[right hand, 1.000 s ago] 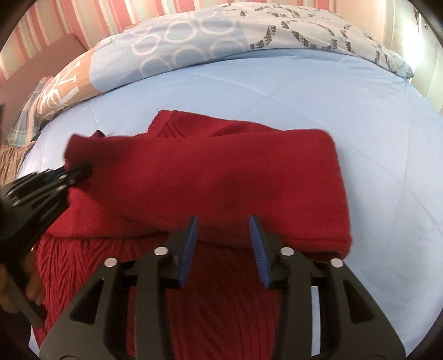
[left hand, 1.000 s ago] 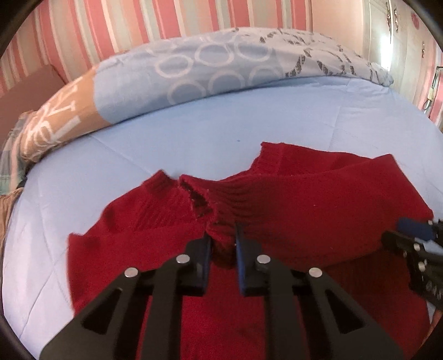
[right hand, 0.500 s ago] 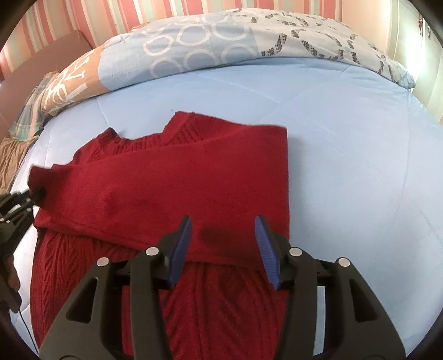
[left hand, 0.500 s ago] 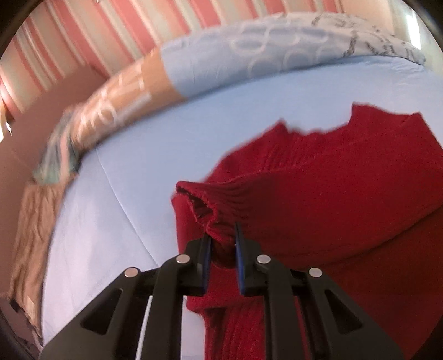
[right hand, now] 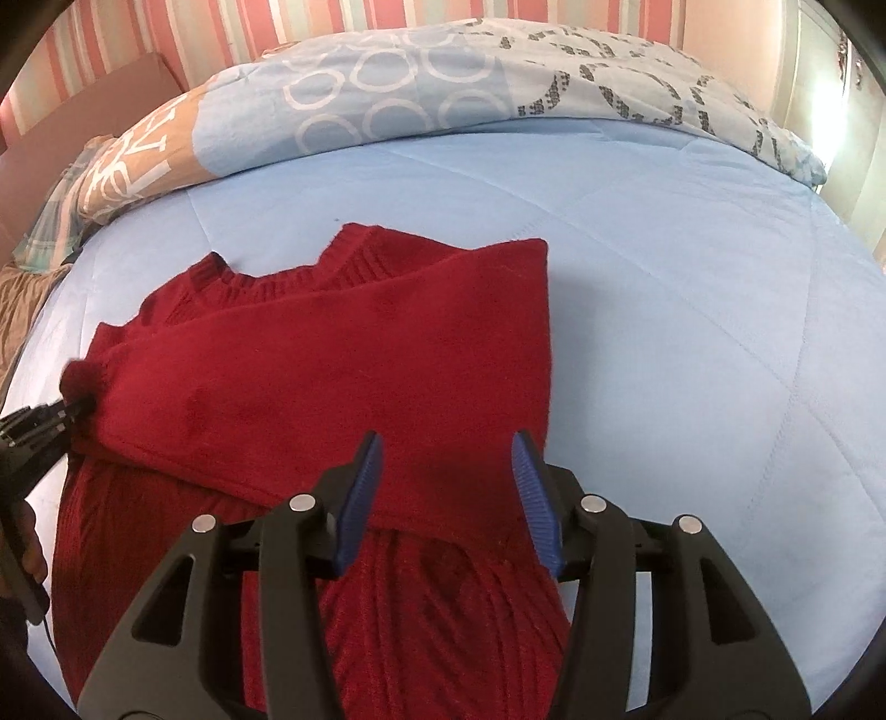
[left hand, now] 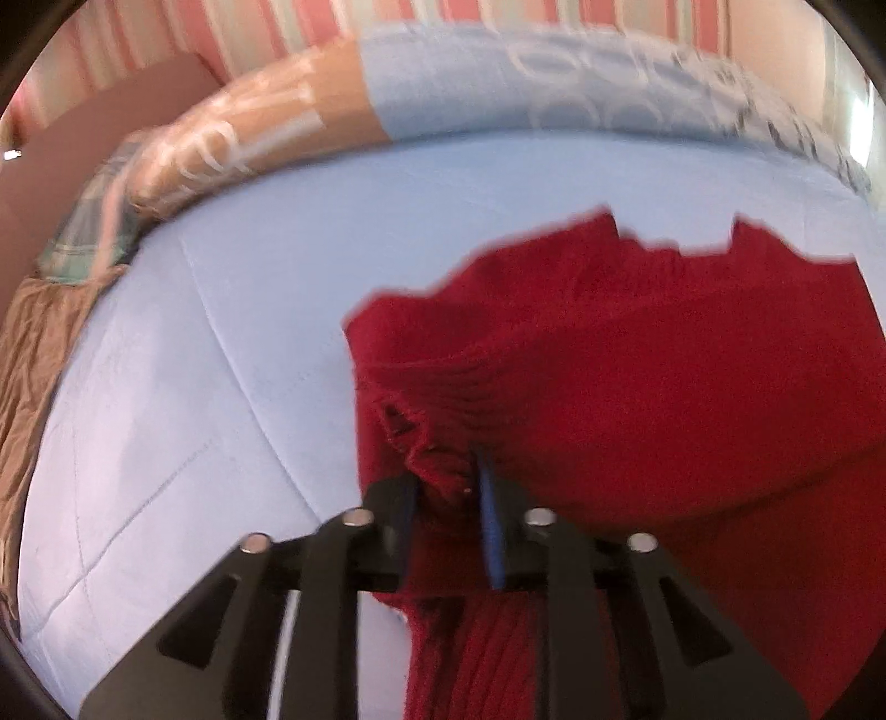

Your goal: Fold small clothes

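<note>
My left gripper [left hand: 447, 501] is clamped on the ribbed cuff of the red knitted sweater [right hand: 354, 387], which lies on the light blue quilted bedspread [right hand: 664, 288] with its sleeve folded across the body. My right gripper [right hand: 446, 487] hangs over the sweater's near right part, blue-padded jaws spread wide, holding nothing.

- A home bedroom is showing: a bed [right hand: 637, 266] wearing a light blue quilted cover.
- A patterned duvet [right hand: 387, 99] is lying bunched along its far edge.
- Pink striped wallpaper [right hand: 232, 33] is running behind.
</note>
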Motion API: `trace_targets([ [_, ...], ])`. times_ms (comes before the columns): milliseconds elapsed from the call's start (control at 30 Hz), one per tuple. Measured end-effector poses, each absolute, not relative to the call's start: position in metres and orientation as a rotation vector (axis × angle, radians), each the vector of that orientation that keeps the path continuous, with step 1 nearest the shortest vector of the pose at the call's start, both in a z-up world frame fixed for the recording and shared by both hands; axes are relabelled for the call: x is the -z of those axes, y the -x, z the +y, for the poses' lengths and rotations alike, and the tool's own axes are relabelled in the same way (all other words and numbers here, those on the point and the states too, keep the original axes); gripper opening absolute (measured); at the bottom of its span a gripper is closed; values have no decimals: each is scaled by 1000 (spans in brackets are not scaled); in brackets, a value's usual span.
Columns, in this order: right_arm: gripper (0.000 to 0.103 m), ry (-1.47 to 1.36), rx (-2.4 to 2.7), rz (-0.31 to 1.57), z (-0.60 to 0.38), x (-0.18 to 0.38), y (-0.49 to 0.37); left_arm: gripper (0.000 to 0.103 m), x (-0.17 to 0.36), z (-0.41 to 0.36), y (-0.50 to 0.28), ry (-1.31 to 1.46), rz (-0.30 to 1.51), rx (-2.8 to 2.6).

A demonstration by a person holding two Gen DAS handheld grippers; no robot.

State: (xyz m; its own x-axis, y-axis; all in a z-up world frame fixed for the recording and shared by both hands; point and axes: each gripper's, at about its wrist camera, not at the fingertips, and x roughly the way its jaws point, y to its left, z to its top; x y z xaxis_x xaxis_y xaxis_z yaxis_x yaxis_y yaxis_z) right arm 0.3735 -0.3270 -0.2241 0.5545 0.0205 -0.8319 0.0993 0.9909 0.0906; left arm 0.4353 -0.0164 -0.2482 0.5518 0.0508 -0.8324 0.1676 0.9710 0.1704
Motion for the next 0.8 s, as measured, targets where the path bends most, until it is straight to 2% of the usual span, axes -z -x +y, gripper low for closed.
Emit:
trace_targets([
  [33, 51, -137, 47, 981, -328, 224, -373, 41, 242, -8, -435, -217, 980, 73],
  [100, 53, -150, 48, 970, -331, 221, -370, 48, 231, 5, -434, -182, 987, 79],
  [200, 57, -156, 54, 969, -335, 222, -370, 49, 209, 25, -430, -131, 1002, 57],
  [333, 57, -113, 110, 1007, -338, 228, -379, 57, 194, 6, -431, -192, 979, 97],
  [500, 58, -156, 145, 1126, -351, 251, -397, 57, 232, -30, -447, -377, 1017, 42],
  [633, 70, -166, 144, 1131, -359, 256, -399, 62, 250, -31, -452, -380, 1025, 16],
  [700, 72, -173, 138, 1130, -361, 259, -398, 67, 252, -31, -454, -389, 1016, -2],
  [800, 73, -192, 124, 1120, -365, 259, -396, 68, 249, -31, -451, -378, 1018, -4],
])
